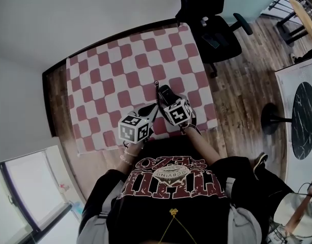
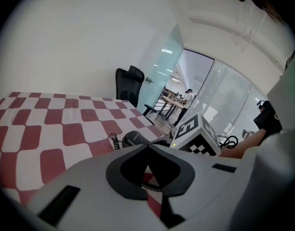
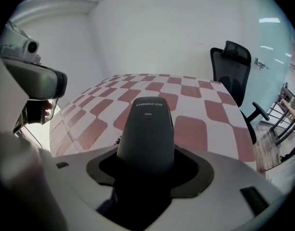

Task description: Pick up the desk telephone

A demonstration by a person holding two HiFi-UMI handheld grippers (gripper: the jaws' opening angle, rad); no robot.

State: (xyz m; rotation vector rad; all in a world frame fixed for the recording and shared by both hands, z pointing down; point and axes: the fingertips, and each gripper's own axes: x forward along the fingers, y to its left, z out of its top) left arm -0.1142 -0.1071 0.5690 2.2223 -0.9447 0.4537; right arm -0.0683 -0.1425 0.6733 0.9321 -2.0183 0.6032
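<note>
A black telephone handset [image 3: 147, 129] marked CHINOE sticks out from between the jaws of my right gripper [image 3: 146, 160], which is shut on it. In the head view the handset [image 1: 167, 94] points away over the checked cloth near the table's front edge, with its coiled cord [image 1: 157, 91] beside it. My left gripper [image 2: 147, 150] sits just left of it, jaws shut with nothing clearly between them. From there the handset [image 2: 135, 138] and cord [image 2: 112, 139] lie just ahead, next to the right gripper's marker cube [image 2: 193, 134]. I cannot make out the telephone's base.
A red and white checked cloth [image 1: 120, 70] covers the table [image 1: 54, 80]. A black office chair [image 1: 211, 19] stands at the far right corner, and shows too in the right gripper view [image 3: 236, 66]. A round dark table [image 1: 304, 118] is off to the right.
</note>
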